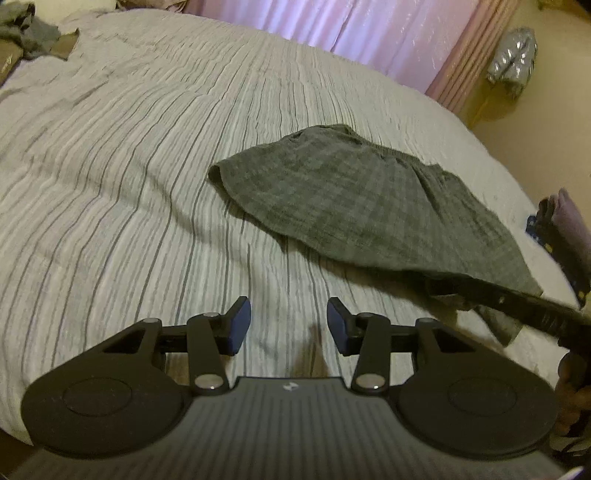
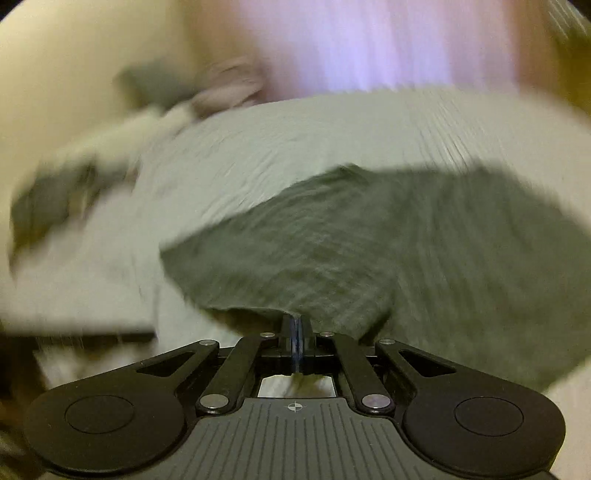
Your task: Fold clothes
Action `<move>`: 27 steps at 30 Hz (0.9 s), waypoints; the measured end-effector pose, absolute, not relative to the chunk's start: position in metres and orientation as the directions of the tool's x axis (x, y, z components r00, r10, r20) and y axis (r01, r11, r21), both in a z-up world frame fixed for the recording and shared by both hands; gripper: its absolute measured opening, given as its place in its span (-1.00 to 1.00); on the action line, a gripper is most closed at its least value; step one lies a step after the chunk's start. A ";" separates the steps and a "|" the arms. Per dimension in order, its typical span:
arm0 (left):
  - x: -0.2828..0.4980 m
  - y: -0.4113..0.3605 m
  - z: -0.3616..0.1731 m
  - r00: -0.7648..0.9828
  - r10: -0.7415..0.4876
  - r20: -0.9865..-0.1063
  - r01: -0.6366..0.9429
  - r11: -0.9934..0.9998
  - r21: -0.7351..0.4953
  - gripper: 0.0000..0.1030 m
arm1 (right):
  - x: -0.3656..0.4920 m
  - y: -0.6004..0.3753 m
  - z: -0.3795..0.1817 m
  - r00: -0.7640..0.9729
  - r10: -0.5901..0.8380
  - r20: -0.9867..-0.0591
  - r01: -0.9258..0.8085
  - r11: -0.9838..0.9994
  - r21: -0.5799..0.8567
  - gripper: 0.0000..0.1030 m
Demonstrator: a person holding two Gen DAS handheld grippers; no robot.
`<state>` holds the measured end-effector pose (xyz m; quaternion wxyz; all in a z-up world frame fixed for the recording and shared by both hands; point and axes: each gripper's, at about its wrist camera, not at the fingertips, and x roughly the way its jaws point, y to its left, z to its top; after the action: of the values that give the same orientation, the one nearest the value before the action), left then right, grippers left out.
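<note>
On the striped bedspread, a grey checked garment lies spread toward the right side of the bed, its far, gathered edge resting flat and its near right corner lifted off the fabric. Left gripper: fingers spread apart with nothing between the blue pads, hovering over bare bedspread just beside the garment's near left edge, not touching it. Right gripper: fingers pressed together and pinching the near hem of the garment, which fans out ahead of it across the bed in the right wrist view; this view is heavily motion-blurred. From the left wrist view, the right gripper appears as a dark bar entering from the lower right beneath the raised corner of the cloth. Background: pink curtains behind the bed, a heap of other clothes at the far left corner, and a silvery bag on the floor at right.
</note>
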<state>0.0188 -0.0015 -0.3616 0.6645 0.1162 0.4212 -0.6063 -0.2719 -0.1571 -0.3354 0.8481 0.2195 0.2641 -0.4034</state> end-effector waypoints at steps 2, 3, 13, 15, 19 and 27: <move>0.021 -0.006 -0.363 -0.114 -0.715 -0.690 0.891 0.234 -0.389 -0.24 | -0.288 -0.176 -0.331 0.587 -0.533 -0.609 0.803 0.477 0.356 -1.00; 0.021 -0.008 -0.364 -0.127 -0.718 -0.684 0.884 0.231 -0.407 -0.25 | -0.296 -0.185 -0.329 0.613 -0.518 -0.597 0.790 0.418 0.449 -1.00; 0.039 -0.040 -0.378 -0.245 -0.754 -0.609 0.744 0.257 -0.617 -0.25 | -0.312 -0.210 -0.320 0.643 -0.531 -0.552 0.744 0.262 0.614 -1.00; 0.042 -0.048 -0.384 -0.253 -0.755 -0.605 0.719 0.272 -0.640 -0.25 | -0.314 -0.212 -0.318 0.642 -0.535 -0.549 0.744 0.264 0.614 -1.00; 0.052 -0.063 -0.393 -0.243 -0.767 -0.594 0.665 0.314 -0.678 -0.26 | -0.315 -0.215 -0.316 0.643 -0.534 -0.549 0.746 0.274 0.607 -1.00; 0.067 -0.085 -0.398 -0.244 -0.742 -0.624 0.652 0.350 -0.672 -0.97 | -0.314 -0.213 -0.316 0.640 -0.529 -0.557 0.753 0.286 0.593 -1.00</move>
<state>0.0670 -0.0850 -0.3982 0.6134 -0.0412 0.5467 -0.5684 -0.3137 -0.2127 -0.3164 0.7917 0.4397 0.1273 -0.4047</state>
